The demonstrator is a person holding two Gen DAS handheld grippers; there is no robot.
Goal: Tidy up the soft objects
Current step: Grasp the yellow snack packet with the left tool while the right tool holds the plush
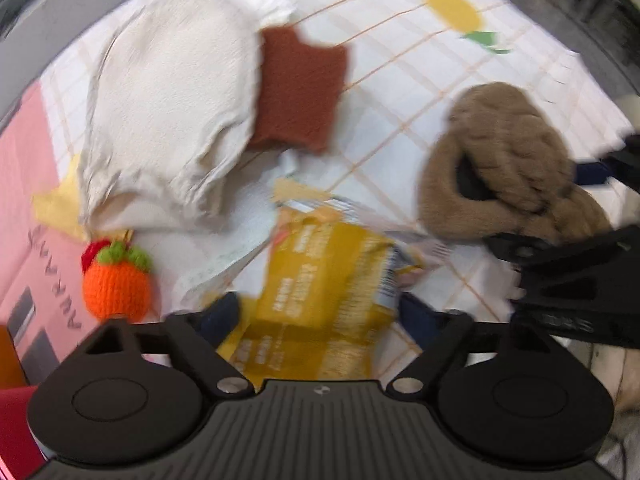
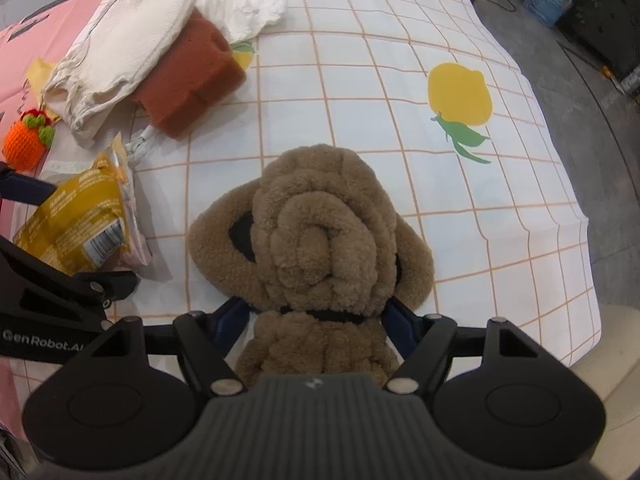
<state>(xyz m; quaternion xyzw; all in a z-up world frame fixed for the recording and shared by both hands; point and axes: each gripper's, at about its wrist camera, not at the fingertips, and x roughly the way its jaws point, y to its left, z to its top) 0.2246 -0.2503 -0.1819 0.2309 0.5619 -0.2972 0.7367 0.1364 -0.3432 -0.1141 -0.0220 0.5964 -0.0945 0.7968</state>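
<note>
One knitted orange fruit (image 2: 24, 136) with green leaves lies at the far left on the pink part of the cover. Right of it sits one yellow snack packet (image 2: 82, 220), crumpled. Behind that, one cream cloth mitt (image 2: 128, 48) leans across one rust-brown sponge block (image 2: 192, 80), and one wad of white tissue (image 2: 244, 0) lies just beyond them. One brown fluffy slipper (image 2: 316, 232) rests near the middle of the desk (image 2: 520, 220), on a white checked cloth printed with three yellow lemons.

There are two tools. The left tool (image 1: 324, 316) hangs above the yellow packet, pointing steeply down. Its jaws stand wide, one dark blue pad on each side of the packet, and the wrist view is too blurred to tell whether either pad touches it; nothing looks gripped. In the right wrist view it shows at the left edge, beside the packet.

The right tool (image 2: 316, 322) also points steeply down, over the near end of the slipper. Its blue fingers (image 2: 232, 316) sit either side of the slipper's fluffy heel, spread wide, close against the pile without squeezing it; the slipper lies flat on the cloth, released.
</note>
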